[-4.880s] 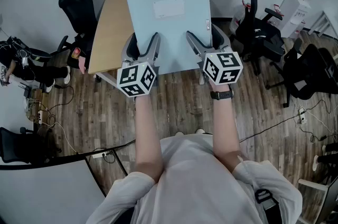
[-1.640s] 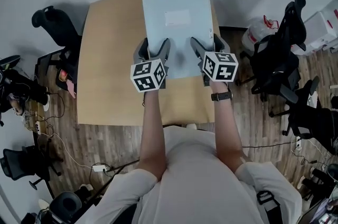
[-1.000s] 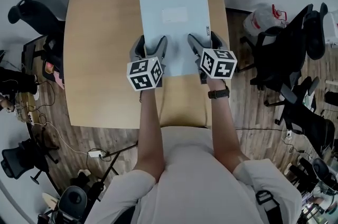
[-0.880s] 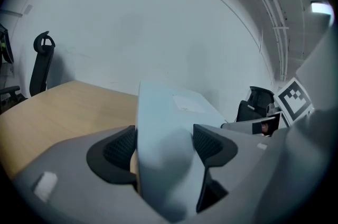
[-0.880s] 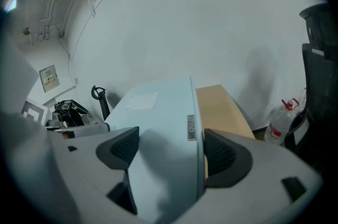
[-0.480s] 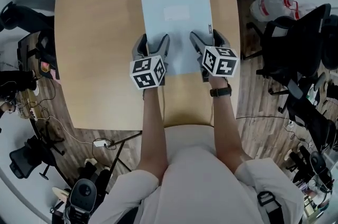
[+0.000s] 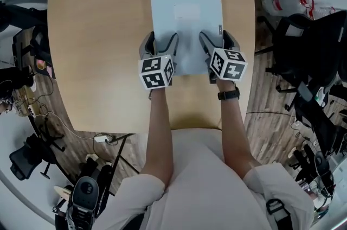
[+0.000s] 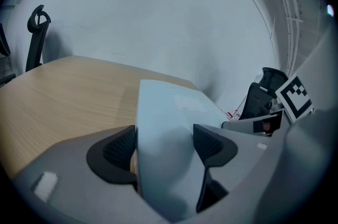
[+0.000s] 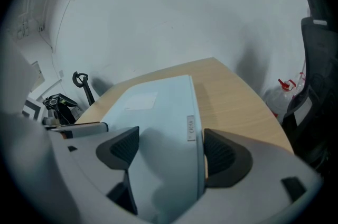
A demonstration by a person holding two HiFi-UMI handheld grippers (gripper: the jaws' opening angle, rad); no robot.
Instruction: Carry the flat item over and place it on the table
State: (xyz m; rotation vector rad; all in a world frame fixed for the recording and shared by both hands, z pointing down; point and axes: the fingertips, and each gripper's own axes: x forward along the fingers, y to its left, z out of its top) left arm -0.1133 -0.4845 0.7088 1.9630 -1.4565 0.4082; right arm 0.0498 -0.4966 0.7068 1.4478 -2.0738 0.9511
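Two dark, ribbed pads (image 8: 117, 150) of the left gripper (image 7: 158, 39) squeeze the near left corner of the flat sheet (image 7: 186, 23), which bends up a little between them. The right gripper (image 7: 217, 37) squeezes the near right corner the same way. The sheet is pale blue, smooth and shaped like a rectangle, with a white label (image 7: 187, 11) near its far end. It is over the wooden table (image 7: 97, 33) with rounded corners; whether it lies on the wood I cannot tell. A black chair (image 7: 306, 44) stands beside the table.
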